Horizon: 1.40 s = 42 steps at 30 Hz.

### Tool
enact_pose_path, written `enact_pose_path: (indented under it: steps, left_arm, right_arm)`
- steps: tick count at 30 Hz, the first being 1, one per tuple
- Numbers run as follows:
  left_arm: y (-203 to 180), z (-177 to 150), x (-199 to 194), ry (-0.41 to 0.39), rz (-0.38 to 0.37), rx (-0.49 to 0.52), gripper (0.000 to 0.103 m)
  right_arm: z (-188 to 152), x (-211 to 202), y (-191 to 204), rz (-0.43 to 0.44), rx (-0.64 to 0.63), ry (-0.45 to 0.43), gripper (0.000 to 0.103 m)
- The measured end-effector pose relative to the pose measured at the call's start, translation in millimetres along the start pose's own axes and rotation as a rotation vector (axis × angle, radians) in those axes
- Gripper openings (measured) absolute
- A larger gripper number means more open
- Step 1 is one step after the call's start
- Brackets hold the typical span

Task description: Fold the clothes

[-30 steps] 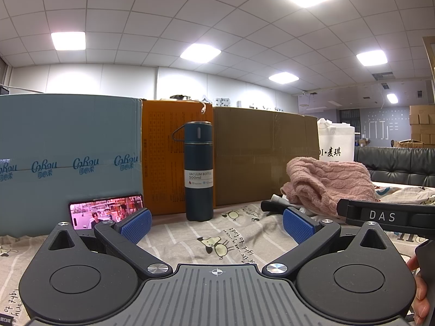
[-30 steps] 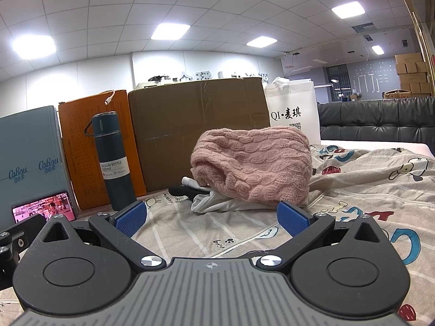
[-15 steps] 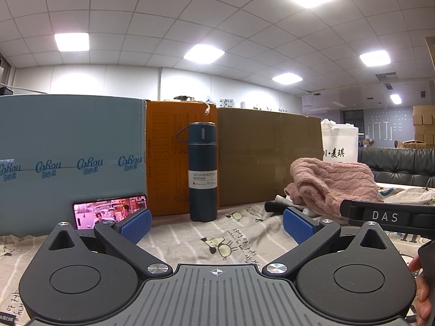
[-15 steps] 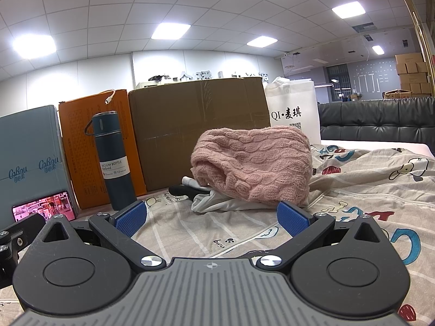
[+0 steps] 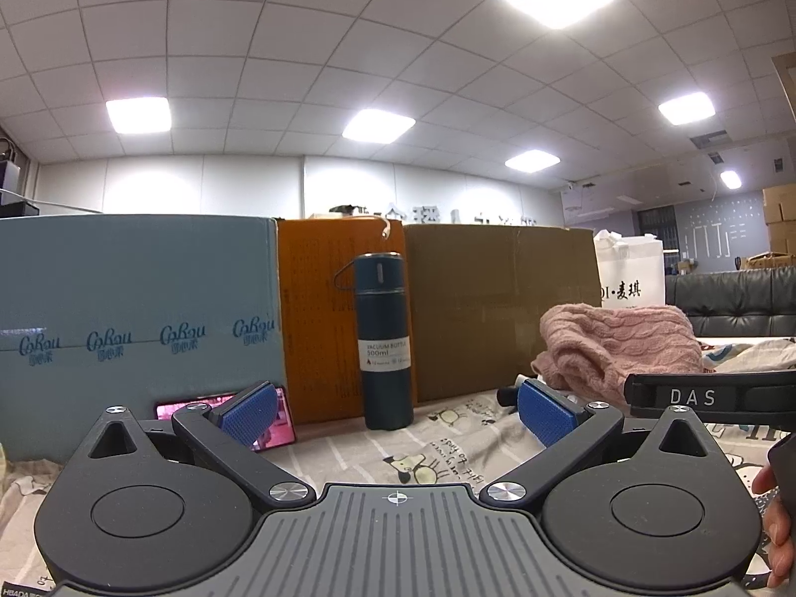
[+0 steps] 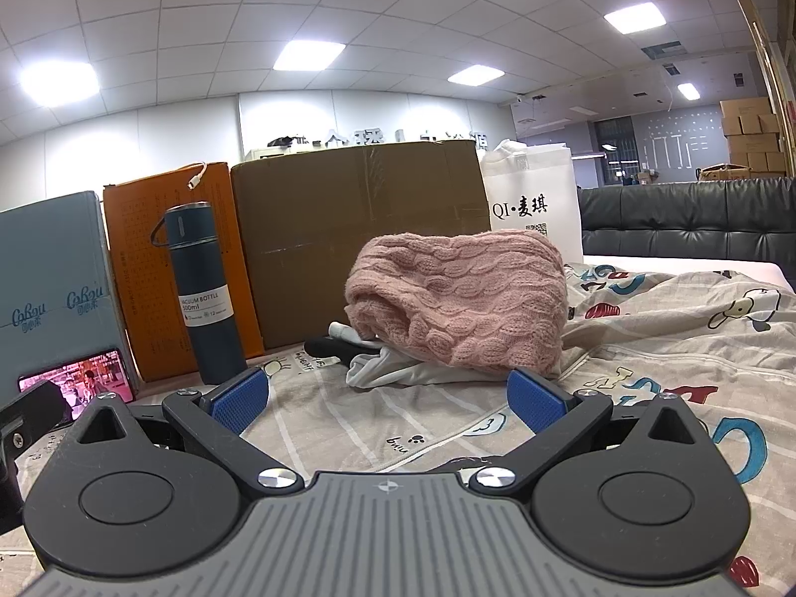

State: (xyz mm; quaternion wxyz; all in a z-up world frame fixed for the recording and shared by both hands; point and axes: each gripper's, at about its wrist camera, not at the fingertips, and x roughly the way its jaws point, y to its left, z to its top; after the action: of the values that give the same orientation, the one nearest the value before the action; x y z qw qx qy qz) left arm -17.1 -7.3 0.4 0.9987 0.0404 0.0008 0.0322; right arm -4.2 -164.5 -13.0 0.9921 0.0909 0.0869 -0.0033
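A pink cable-knit sweater (image 6: 462, 298) lies bunched on top of a white garment (image 6: 398, 373) and a black one (image 6: 328, 348) on the cartoon-print sheet (image 6: 671, 373). The pile also shows at the right of the left wrist view (image 5: 617, 348). My right gripper (image 6: 388, 398) is open and empty, low over the sheet just in front of the pile. My left gripper (image 5: 395, 413) is open and empty, further left, facing the bottle. The right gripper's body (image 5: 706, 395) shows at the right of the left wrist view.
A dark blue vacuum bottle (image 5: 385, 343) stands ahead of the left gripper. Behind it stand a grey-blue box (image 5: 134, 308), an orange box (image 5: 318, 318) and a brown carton (image 5: 497, 308). A phone (image 5: 278, 428) leans on the grey-blue box. A white bag (image 6: 532, 209) and black sofa (image 6: 686, 219) are at the back right.
The left gripper's view has drifted slightly left, so the bottle and boxes sit a little further right. The right gripper has not moved. Both stay open.
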Motion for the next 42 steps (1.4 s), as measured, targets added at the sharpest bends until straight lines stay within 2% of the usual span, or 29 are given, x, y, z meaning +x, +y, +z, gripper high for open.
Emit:
enact_pose_path:
  steps: [7,19,22,26,30,36,42]
  left_arm:
    - [-2,0,1,0.010,0.074,0.012,0.103]
    - [9,0,3,0.030,0.045,-0.052,0.103]
    - [10,0,4,0.033,0.075,-0.056,0.103]
    - [12,0,4,0.032,0.045,-0.063,0.103]
    - [14,1,3,0.027,0.036,-0.072,0.103]
    - [16,1,8,0.067,0.058,-0.082,0.103]
    - [17,0,10,0.087,0.082,-0.085,0.103]
  right_arm:
    - [1,1,0,0.000,0.001,0.002,0.103]
    - [0,-1,1,-0.004,-0.004,-0.004,0.103]
    - [1,-1,1,0.003,-0.001,-0.010,0.103]
    - [2,-3,0,0.011,0.004,-0.017,0.103]
    - [3,-5,-1,0.042,0.017,-0.019,0.103]
    - [5,-7,4,0.113,0.016,-0.005,0.103]
    - [4,-7,8,0.147,0.009,0.009,0.103]
